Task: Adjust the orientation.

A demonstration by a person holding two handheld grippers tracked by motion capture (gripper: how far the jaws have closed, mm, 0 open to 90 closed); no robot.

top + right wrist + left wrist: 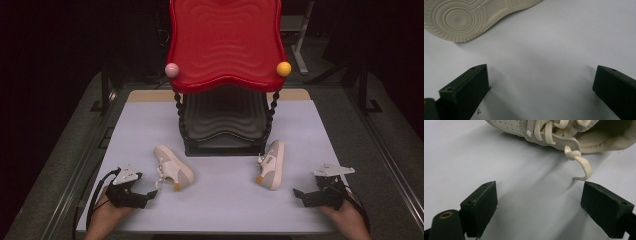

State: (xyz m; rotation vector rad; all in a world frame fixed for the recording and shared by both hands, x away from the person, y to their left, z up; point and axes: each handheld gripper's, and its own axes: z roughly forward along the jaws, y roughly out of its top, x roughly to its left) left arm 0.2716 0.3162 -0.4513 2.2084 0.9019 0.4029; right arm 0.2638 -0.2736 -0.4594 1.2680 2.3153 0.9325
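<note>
High view shows both tools low at the near edge of the bench: the left hand-held gripper toward the near left corner and the right hand-held gripper toward the near right corner, each with its jaws spread wide and nothing between them. Just beyond the left one lies the left shoe, a pale sneaker with its knotted lace end trailing close to the jaws. The right shoe lies tipped on its side ahead of the right hand-held gripper, ribbed sole facing it. Both shoes look light, with a stiff rubber sole and soft, yielding upper; laces would slip or pull loose, so the firmer heel collar or the sidewall over the sole seems the safer hold. Farther back, mid-bench, stands a red rack with a dark lower shelf.
</note>
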